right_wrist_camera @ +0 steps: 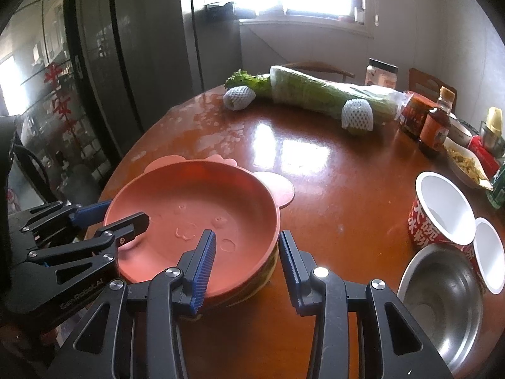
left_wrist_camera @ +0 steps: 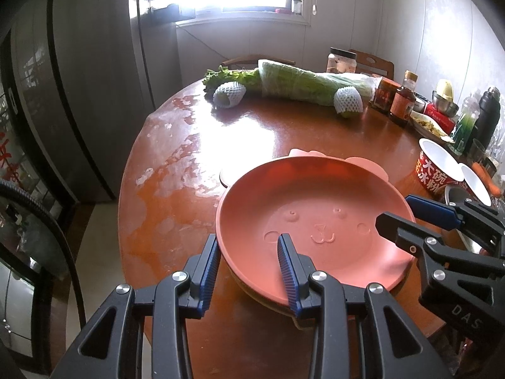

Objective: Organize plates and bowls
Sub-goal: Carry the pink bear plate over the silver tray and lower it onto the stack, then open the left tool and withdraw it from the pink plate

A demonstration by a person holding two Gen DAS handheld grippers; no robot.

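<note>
A pink plate (left_wrist_camera: 315, 195) (right_wrist_camera: 195, 189) with an embossed animal face tops a small stack; yellowish rims (right_wrist_camera: 268, 268) show beneath it. Under or just behind the stack, a pink eared plate (left_wrist_camera: 303, 152) (right_wrist_camera: 277, 189) lies flat on the table. My left gripper (left_wrist_camera: 249, 252) (right_wrist_camera: 127, 211) straddles the stack's left rim, one finger outside and one inside. My right gripper (right_wrist_camera: 246, 249) (left_wrist_camera: 394, 210) straddles the right rim the same way. Both look shut on the stack. I cannot tell whether the stack rests on the table.
On the round brown table (right_wrist_camera: 331, 189), two red-and-white paper bowls (right_wrist_camera: 442, 208) and a steel bowl (right_wrist_camera: 442, 303) sit to the right. Wrapped cabbage (right_wrist_camera: 315, 94), netted fruit, jars and sauce bottles (right_wrist_camera: 435, 126) line the far side. A dark fridge (right_wrist_camera: 126, 63) stands at the left.
</note>
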